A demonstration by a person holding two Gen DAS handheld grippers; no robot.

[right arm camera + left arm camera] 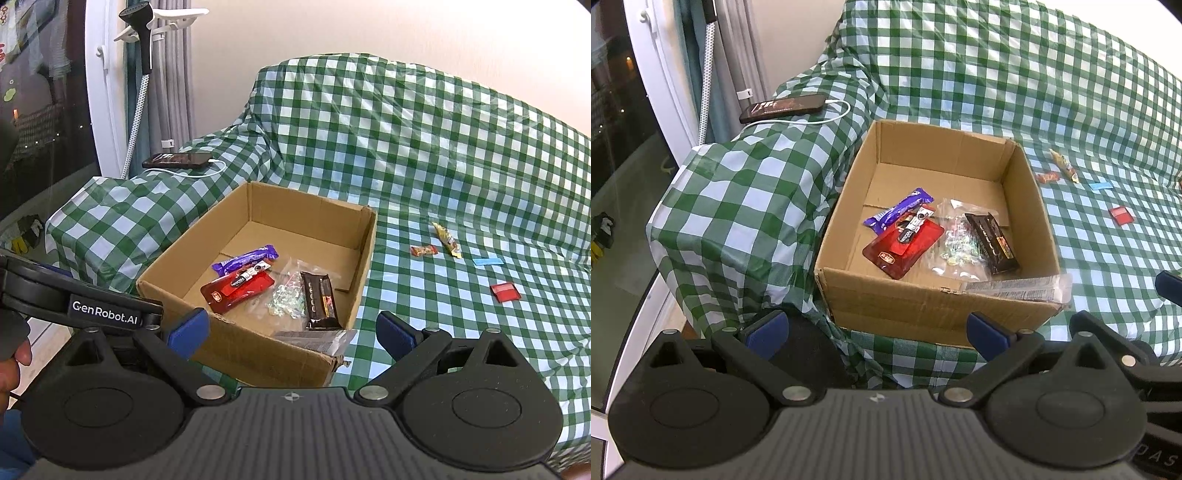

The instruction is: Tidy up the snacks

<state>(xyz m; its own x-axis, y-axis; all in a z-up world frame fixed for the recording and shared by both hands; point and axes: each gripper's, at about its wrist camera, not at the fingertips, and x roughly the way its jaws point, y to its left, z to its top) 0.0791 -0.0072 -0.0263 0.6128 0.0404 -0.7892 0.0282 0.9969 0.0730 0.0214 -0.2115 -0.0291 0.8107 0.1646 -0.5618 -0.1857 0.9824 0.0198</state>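
An open cardboard box sits on a green checked sofa cover. Inside lie a purple bar, a red packet, a clear candy bag and a dark brown bar. A clear wrapper hangs over the box's near rim. Loose on the cover to the right are an orange candy, a yellow packet, a blue wrapper and a red sachet. My left gripper and right gripper are open, empty, just short of the box.
A phone on a white charging cable lies on the covered armrest at the back left. A glass door and curtain stand at the far left. The left gripper's body shows at the left of the right wrist view.
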